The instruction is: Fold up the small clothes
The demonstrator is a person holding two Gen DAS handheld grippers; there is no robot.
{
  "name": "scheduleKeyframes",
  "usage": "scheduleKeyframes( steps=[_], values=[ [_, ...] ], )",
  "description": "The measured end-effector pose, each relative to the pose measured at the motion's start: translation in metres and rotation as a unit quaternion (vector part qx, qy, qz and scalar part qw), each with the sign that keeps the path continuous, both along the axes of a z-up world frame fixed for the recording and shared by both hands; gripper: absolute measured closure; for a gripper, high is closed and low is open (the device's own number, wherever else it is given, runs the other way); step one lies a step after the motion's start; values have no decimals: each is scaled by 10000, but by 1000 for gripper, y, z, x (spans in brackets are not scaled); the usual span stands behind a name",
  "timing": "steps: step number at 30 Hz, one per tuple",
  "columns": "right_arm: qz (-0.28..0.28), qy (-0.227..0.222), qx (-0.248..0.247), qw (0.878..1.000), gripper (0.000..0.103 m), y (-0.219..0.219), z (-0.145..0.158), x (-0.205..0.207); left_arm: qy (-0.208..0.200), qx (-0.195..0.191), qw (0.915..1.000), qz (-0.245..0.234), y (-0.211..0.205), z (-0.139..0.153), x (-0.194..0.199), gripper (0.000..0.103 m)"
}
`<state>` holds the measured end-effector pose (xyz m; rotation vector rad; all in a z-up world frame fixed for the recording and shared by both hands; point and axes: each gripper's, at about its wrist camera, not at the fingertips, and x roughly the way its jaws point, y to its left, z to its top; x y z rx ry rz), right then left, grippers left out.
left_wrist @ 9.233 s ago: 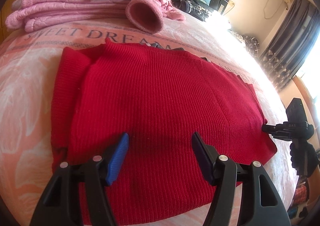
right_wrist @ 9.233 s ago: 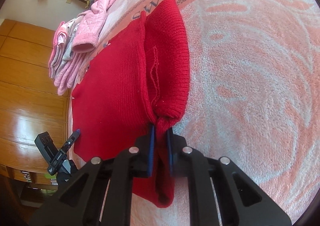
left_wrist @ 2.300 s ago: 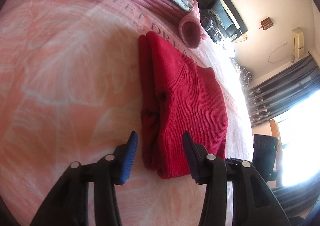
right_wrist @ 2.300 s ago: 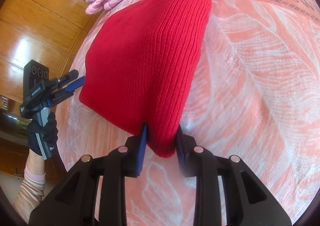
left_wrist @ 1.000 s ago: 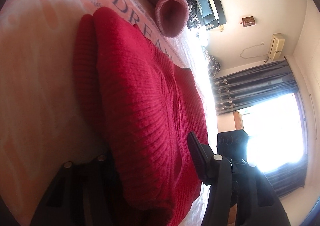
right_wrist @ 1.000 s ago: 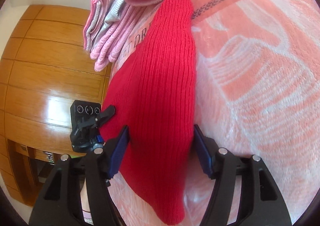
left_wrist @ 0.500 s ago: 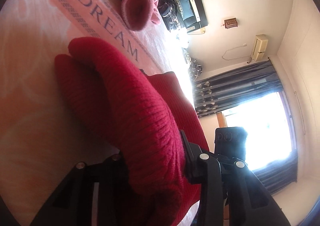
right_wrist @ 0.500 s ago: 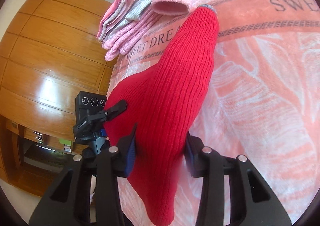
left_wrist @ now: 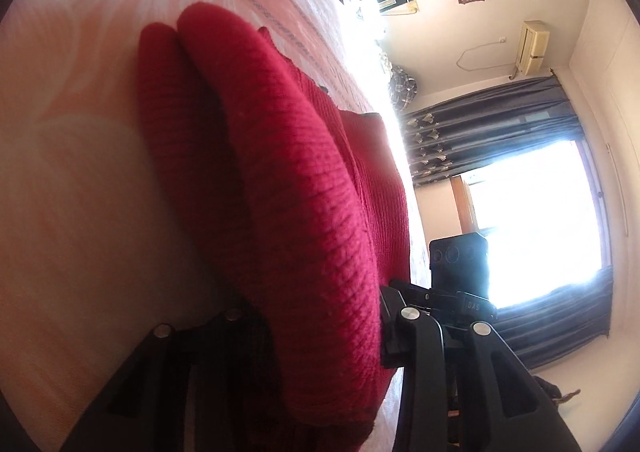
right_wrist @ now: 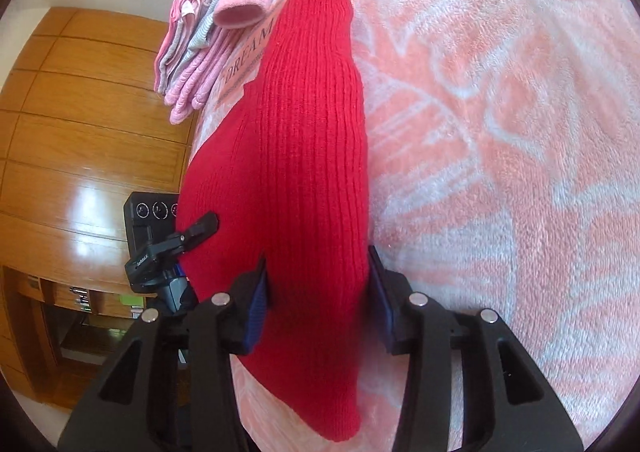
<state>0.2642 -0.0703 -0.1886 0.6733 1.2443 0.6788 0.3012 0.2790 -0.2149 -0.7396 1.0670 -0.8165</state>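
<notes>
Both claws clamp the folded red knit sweater (right_wrist: 304,155): the right claw (right_wrist: 320,292) grips one thick end, the left claw (left_wrist: 320,316) the opposite end. The sweater lies on the pink blanket (right_wrist: 500,111) covering the bed. Beyond the sweater, a stack of folded pink clothes (right_wrist: 196,51) rests near the blanket's lettered border.

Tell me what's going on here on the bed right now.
A person is folding a red ribbed knit sweater on a pink patterned blanket. The left gripper and right gripper each have their jaws closed around an end of the folded bundle. A stack of folded pink clothes sits beyond it.
</notes>
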Motion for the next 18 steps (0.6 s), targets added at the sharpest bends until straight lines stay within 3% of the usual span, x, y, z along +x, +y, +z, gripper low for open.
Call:
scheduleKeyframes(
  steps=[4,9,15,18],
  values=[
    [74,-98,-7,9999,58,3,4,0,-57,97,9999,-73,-1,4,1,63],
    [19,-334,-57,9994,43,-5,24,0,141,163,9997,-68,19,20,7,58],
    [-311,-415,-74,9986,39,-18,37,24,420,-283,9982,321,63,23,16,57],
    [-350,-372,-115,9986,39,-12,36,37,329,-487,9974,418,71,31,8,57]
  ],
)
